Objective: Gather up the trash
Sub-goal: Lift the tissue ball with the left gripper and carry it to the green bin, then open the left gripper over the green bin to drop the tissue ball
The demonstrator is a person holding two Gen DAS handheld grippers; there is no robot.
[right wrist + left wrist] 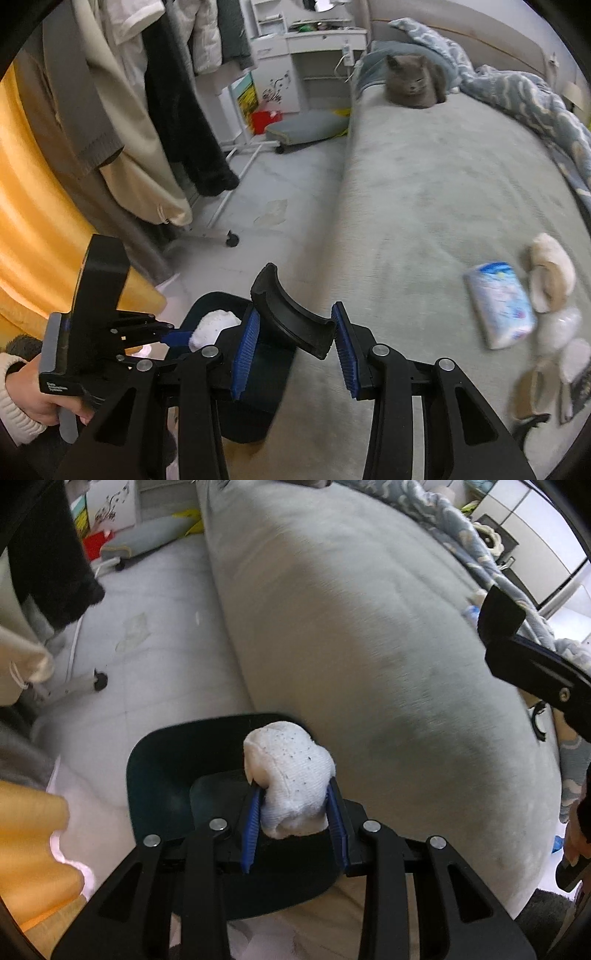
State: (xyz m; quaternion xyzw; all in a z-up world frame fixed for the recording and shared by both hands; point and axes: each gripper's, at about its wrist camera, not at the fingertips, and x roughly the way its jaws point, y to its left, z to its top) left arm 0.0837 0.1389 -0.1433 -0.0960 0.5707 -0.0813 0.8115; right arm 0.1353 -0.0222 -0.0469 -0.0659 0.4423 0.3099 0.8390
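Left gripper clamping white wad, apparently long axis upward, over dark bin, right gripper clasping curved black piece

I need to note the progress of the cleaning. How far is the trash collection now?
Nothing shows inside the dark bin yet. In hand: the left gripper holds a white wad above the bin, and the right gripper holds a curved black plastic piece. Left: the blue-and-white packet and pale scraps lie on the bed.

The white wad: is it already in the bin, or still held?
Held. The left gripper's blue pads clamp the white wad just above the open dark bin.
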